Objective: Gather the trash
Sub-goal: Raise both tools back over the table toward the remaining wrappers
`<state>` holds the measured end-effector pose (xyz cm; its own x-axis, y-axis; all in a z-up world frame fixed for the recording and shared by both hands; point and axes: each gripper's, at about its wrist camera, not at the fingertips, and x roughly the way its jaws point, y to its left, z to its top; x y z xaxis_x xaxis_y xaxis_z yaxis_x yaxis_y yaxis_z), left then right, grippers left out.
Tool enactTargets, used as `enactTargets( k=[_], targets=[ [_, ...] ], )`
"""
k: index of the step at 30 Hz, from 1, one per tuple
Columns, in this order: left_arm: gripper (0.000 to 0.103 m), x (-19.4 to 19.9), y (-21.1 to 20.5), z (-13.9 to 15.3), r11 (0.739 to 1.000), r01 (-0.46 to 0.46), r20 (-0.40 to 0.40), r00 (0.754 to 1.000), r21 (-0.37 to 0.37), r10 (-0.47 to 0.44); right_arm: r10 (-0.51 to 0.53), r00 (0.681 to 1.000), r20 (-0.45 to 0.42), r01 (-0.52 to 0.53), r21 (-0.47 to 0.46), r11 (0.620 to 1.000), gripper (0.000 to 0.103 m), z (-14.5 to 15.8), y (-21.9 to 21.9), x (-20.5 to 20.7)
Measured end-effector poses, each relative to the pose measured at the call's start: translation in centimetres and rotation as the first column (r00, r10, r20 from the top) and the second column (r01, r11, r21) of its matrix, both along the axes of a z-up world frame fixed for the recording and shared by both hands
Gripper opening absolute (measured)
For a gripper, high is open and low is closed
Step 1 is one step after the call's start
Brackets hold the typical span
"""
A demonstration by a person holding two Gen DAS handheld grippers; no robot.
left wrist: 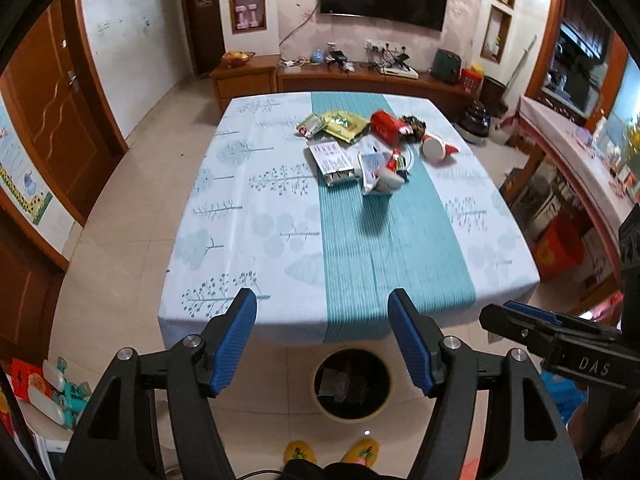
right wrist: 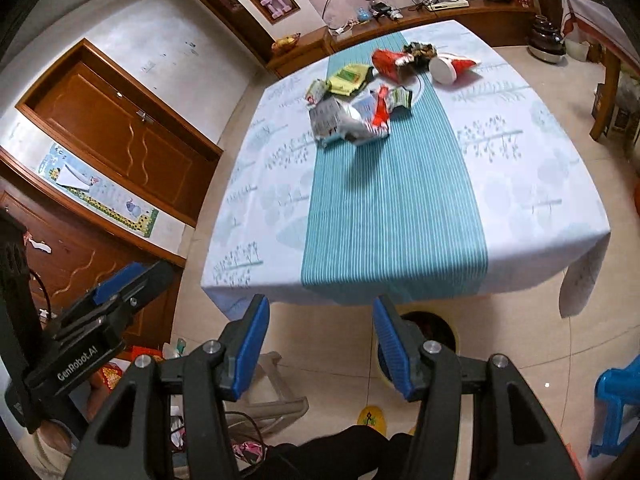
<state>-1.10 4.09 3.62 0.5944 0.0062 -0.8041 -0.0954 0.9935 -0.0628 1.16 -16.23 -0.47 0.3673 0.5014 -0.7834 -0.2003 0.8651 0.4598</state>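
Trash lies in a pile at the far middle of the table (left wrist: 240, 240): a yellow-green packet (left wrist: 344, 124), a red carton (left wrist: 386, 126), a tipped white and red paper cup (left wrist: 436, 150), a flat silver wrapper (left wrist: 332, 160) and a crumpled wrapper (left wrist: 378, 172). The right wrist view shows the same pile (right wrist: 360, 96). A round bin (left wrist: 352, 384) with trash inside stands on the floor at the table's near edge. My left gripper (left wrist: 322, 294) hangs open above that edge and holds nothing. My right gripper (right wrist: 320, 302) is open and empty beside it, its finger covering part of the bin (right wrist: 436, 332).
The person's yellow slippers (left wrist: 300, 452) are on the tiled floor just behind the bin. A blue plastic chair (right wrist: 616, 408) is at the right and a white stool (right wrist: 276, 396) at the left. A long wooden cabinet (left wrist: 360, 76) runs behind the table.
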Motion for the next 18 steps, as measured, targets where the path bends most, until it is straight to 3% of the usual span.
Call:
enactTargets(
  k=[5,9,18],
  targets=[
    [0.067,1.2,-0.3,0.1,1.0,-0.007,0.004,1.0,0.002,0.007,0.007,1.0,-0.007,-0.007,-0.004,1.0,0.054,0.7,-0.4,2.7],
    [0.067,3.0,0.0,-0.6,1.0,-0.003,-0.002,1.0,0.002,0.003,-0.007,0.999,-0.04,0.009,0.044,0.999,0.051,0.5,-0.5,5.4],
    [0.067,11.7,1.8,-3.2,0.998,0.063,-0.037,0.997,-0.024,-0.064,-0.131,0.98,-0.15,0.147,0.1,0.984,0.051,-1.8,-0.4,12.9]
  ],
)
